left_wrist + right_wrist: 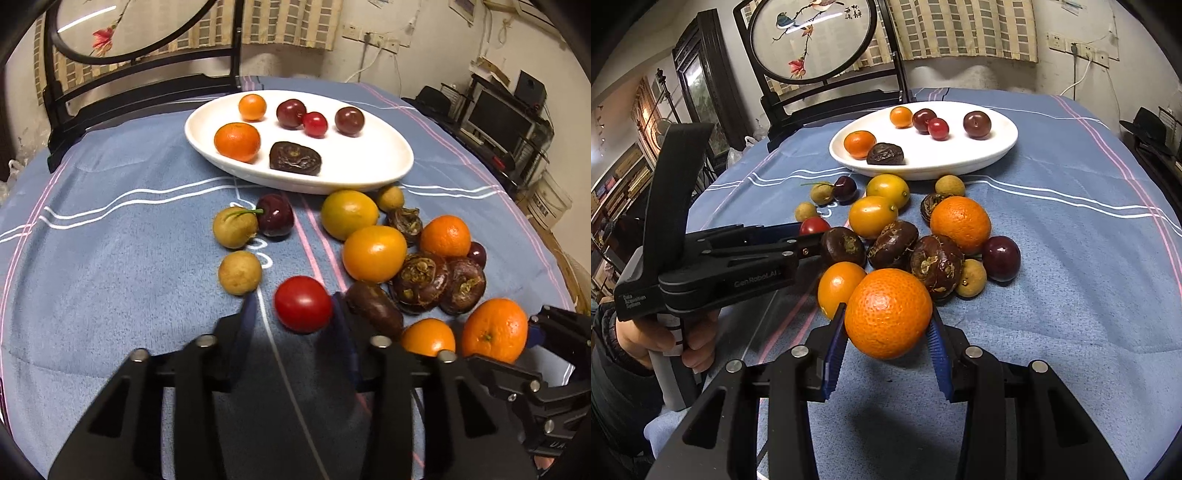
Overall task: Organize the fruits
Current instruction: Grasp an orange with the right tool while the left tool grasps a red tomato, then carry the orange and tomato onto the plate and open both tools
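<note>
A white oval plate point(369, 173) point(979, 162) at the far side of the blue cloth holds several small fruits: oranges, dark cherries, a red tomato, a water chestnut. Loose fruits lie in front of it. My left gripper point(293, 314) point(812, 232) is open, its jaws on either side of a red cherry tomato point(303, 304) point(813, 225) on the cloth; the right finger touches it, the left stands apart. My right gripper point(888, 325) is shut on a mandarin orange point(888, 312) point(495, 328), held just above the cloth.
The pile holds water chestnuts point(417, 282), yellow kumquats point(375, 253), longans point(240, 272), a stemmed cherry point(275, 215) and another mandarin point(960, 224). A dark wooden screen stand point(827, 92) rises behind the table. The table edge falls away at right.
</note>
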`<act>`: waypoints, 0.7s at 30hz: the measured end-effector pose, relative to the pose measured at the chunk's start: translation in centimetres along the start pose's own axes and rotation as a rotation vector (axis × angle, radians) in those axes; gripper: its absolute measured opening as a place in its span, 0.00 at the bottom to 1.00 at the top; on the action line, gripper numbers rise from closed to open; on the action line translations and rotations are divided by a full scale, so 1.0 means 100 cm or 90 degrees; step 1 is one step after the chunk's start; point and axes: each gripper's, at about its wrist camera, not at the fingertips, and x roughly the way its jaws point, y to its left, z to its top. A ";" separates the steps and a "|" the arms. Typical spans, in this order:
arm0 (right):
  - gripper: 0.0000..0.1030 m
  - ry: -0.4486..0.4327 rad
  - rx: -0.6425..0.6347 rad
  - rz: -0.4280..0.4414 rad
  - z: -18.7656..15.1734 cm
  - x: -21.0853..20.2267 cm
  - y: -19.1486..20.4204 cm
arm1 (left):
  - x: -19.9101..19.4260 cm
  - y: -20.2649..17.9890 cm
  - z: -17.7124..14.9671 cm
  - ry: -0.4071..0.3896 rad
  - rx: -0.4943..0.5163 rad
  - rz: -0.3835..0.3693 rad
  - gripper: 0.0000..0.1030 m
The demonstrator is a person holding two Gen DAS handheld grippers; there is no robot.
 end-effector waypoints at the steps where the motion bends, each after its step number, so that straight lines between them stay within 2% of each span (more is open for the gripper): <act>1: 0.41 0.000 0.001 0.002 0.000 0.000 0.000 | -0.001 -0.001 0.000 0.000 0.006 0.002 0.29; 6: 0.41 -0.021 0.003 0.007 0.002 -0.005 -0.003 | -0.013 0.002 0.000 -0.006 -0.008 -0.008 0.29; 8: 0.41 -0.048 0.016 0.015 0.004 -0.013 -0.006 | -0.027 0.006 0.004 -0.027 -0.024 -0.020 0.28; 11: 0.41 -0.072 0.037 -0.002 0.017 -0.023 -0.006 | -0.048 0.008 0.015 -0.054 -0.030 -0.021 0.28; 16: 0.41 -0.091 0.000 -0.045 0.068 -0.025 0.010 | -0.054 0.012 0.057 -0.072 -0.024 -0.005 0.28; 21: 0.41 -0.095 -0.002 -0.084 0.111 0.013 0.004 | -0.024 0.019 0.092 -0.057 -0.053 0.012 0.28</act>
